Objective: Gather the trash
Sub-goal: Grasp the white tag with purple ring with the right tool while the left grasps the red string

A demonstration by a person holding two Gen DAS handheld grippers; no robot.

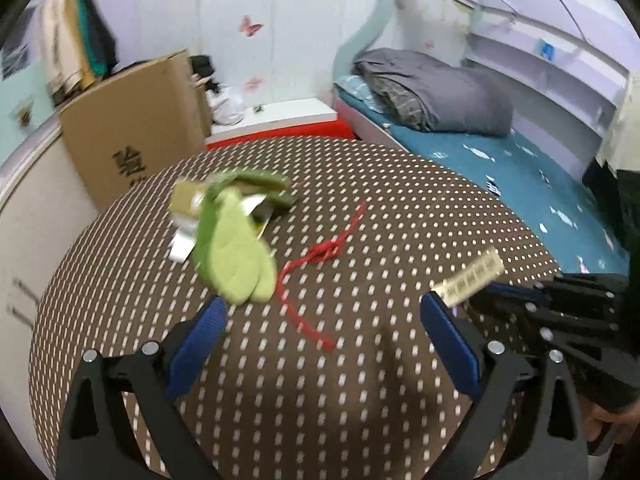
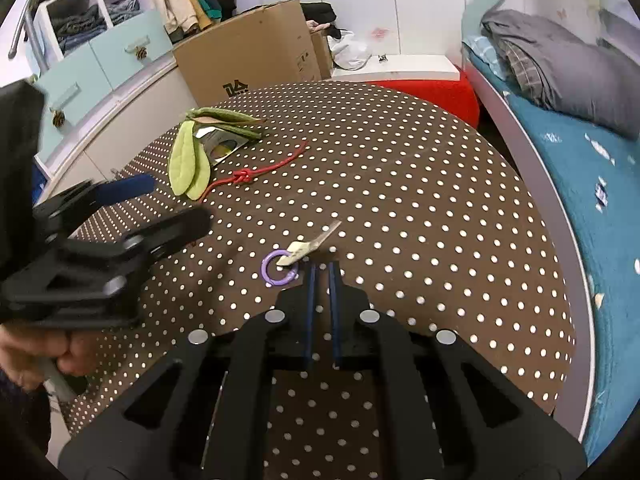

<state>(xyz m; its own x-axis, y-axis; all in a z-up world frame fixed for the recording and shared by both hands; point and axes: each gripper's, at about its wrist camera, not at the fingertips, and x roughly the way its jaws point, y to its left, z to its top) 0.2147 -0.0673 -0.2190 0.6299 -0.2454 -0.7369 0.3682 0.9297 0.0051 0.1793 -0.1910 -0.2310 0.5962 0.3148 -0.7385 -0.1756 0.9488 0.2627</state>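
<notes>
Matt dotted cloth tablecloth point(image 2: 400, 184) (woven), red cord point(image 2: 256, 172).

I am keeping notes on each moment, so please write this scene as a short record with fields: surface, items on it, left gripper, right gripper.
surface: round table with brown, white-dotted cloth
items: green leaf-shaped cloth pieces over a printed packet; red knotted cord; purple ring
left gripper: open, nothing between the fingers, above the cloth near the cord's end
right gripper: shut on the pale paper strip, which sticks out past its tips over the ring
background: cardboard box, bed with grey blanket
</notes>
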